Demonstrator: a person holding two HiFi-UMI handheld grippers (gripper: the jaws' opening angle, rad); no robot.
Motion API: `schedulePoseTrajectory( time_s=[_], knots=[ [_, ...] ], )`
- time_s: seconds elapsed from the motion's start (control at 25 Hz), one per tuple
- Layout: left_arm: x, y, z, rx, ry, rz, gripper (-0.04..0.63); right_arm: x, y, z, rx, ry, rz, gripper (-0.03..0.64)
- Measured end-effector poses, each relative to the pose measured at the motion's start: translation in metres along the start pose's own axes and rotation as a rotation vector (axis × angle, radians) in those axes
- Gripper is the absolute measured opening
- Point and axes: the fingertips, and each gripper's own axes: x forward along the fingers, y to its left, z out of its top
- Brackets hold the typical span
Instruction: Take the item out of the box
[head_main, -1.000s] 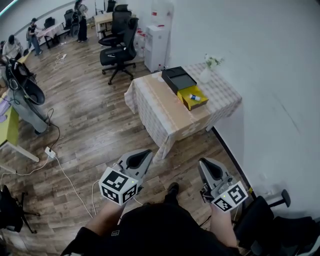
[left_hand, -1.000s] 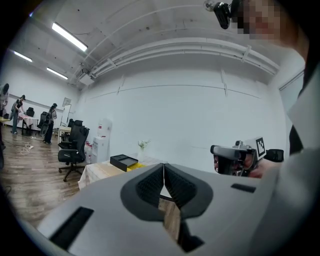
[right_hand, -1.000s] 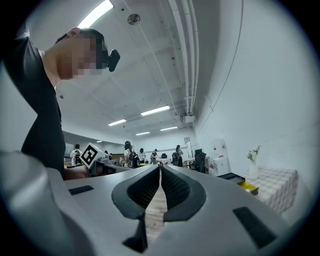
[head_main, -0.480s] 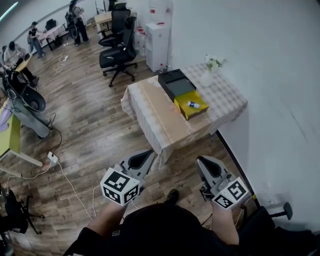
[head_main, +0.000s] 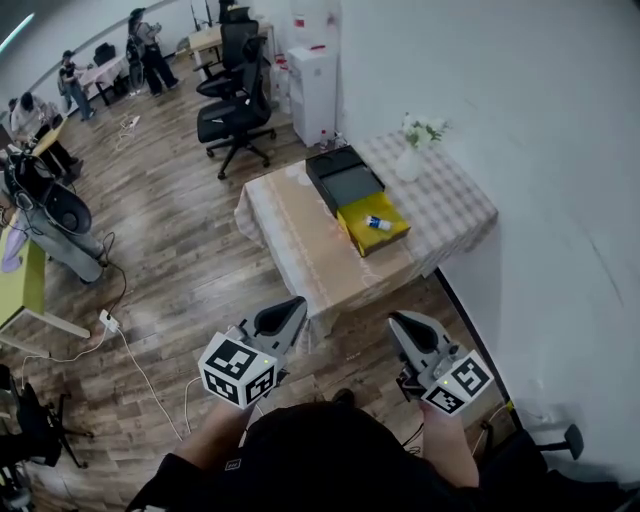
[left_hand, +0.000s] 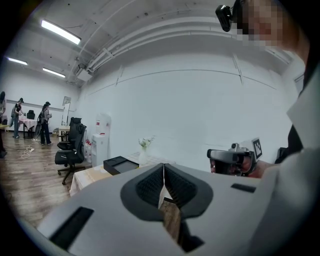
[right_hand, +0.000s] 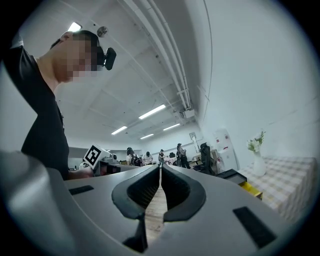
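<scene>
left jaws: clenched tip to tip with nothing between them; left gripper carried empty
right jaws: same, pressed together and empty; right gripper
why held so: judged a walk-up carry; both grippers sit low in the lower middle of the head view, in front of the person's body, aimed toward the table and well apart from it, so no reason to open yet
item: small white item with a blue end lies inside the yellow box, centre-right of frame, untouched
box: open, on the table toward its right side; black lid or tray just beside it, toward top of frame
why placed so: top left uncovered, so the item looks reachable from above
other: vase with flowers on the table's far corner; office chair and water dispenser upper middle; people upper left
vs earlier: table and box now sit lower and a bit left in the head view, so nearer; grippers hold the same spot in frame, jaws as clenched as before; item unmoved in box
stage: approach only, removal not begun
</scene>
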Motion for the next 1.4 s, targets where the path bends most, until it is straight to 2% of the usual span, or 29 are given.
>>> schedulePoseTrajectory(
  time_s=[0.24,0.68,1.0,1.4],
  knots=[
    [0.032,0.003,0.002,-0.033,-0.004,0.019,0.015,-0.01,-0.022,0.01,-0.004,0.019,0.014,0.038],
    [0.087,-0.006,-0.001,-0.043,0.02,-0.037,0.015,-0.016,-0.072,-0.004,0.055,0.065,-0.017,0.038],
    [0.117,0.057,-0.005,-0.074,0.018,-0.043,0.015,0.033,-0.109,-0.021,0.077,0.098,-0.039,0.038],
    [0.168,0.162,0.032,-0.06,0.0,-0.095,0.015,0.152,-0.162,-0.006,0.061,0.11,-0.043,0.038]
  ],
)
